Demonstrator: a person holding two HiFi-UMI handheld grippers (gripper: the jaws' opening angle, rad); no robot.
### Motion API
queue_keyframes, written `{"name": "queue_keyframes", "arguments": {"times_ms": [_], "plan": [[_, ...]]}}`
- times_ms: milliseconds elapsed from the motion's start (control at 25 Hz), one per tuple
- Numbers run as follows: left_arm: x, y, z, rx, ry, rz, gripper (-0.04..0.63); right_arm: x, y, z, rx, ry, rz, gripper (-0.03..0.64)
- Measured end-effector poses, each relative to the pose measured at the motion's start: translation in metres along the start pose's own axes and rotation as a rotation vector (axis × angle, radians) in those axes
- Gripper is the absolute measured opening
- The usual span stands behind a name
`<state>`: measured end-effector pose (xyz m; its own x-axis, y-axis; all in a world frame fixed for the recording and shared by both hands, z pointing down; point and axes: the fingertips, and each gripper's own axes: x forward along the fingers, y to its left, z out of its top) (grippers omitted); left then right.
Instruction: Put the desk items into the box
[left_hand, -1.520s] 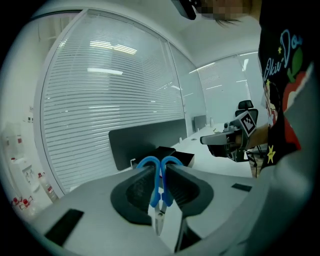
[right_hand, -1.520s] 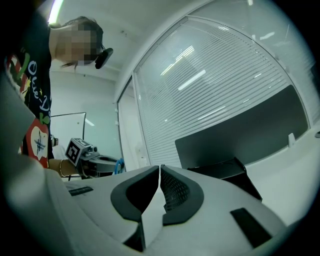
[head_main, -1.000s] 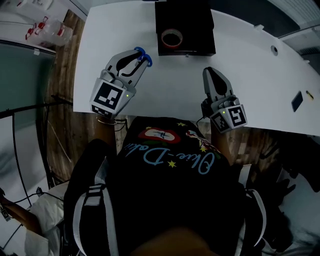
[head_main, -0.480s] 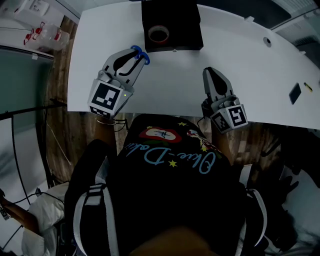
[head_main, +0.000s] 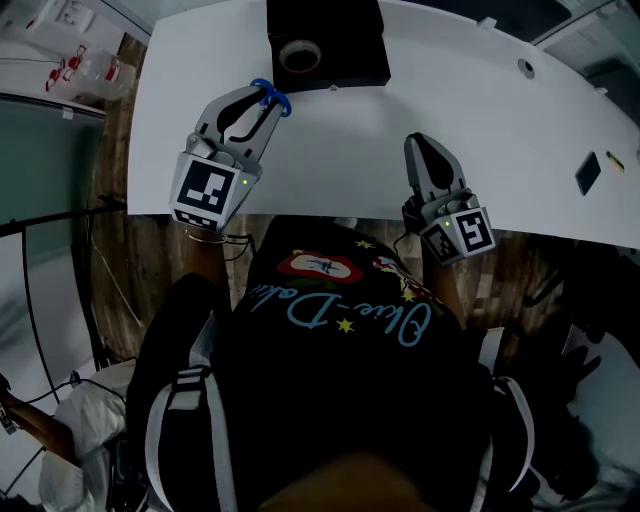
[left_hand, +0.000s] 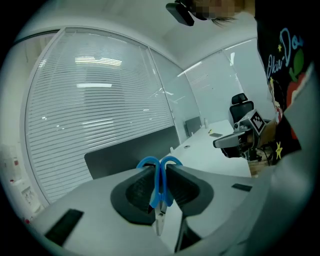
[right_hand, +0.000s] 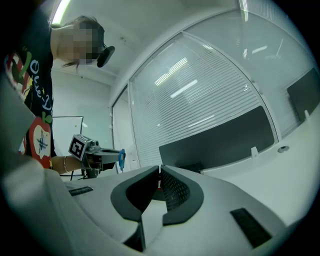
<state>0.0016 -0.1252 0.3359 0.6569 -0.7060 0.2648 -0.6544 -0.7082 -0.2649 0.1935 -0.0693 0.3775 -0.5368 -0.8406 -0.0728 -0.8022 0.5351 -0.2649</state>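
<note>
My left gripper (head_main: 266, 100) is shut on blue-handled scissors (head_main: 270, 98), held above the white desk (head_main: 400, 110) just left of the black box (head_main: 325, 45). In the left gripper view the scissors (left_hand: 161, 187) stand upright between the pads, with the loops up and the blades down. A roll of tape (head_main: 299, 56) lies inside the box. My right gripper (head_main: 420, 150) hovers over the desk's near edge, shut, with nothing between its pads (right_hand: 167, 187).
A small dark flat item (head_main: 589, 172) lies at the desk's far right, near a cable hole (head_main: 525, 67). A dark partition (right_hand: 220, 140) runs along the desk's back. A plastic bottle (head_main: 95, 62) sits on a cabinet at the left.
My left gripper has carried the scissors up the picture toward the box. The head view has shifted, so the box and desk sit further left. The right gripper holds its place in the picture.
</note>
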Motion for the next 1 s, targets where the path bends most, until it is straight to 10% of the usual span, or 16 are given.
{"name": "queue_keyframes", "arguments": {"times_ms": [1000], "plan": [[0.092,-0.006,-0.005,0.269,0.096,-0.024,0.101,-0.044,-0.046,0.009,0.001,-0.045,-0.193,0.025]]}}
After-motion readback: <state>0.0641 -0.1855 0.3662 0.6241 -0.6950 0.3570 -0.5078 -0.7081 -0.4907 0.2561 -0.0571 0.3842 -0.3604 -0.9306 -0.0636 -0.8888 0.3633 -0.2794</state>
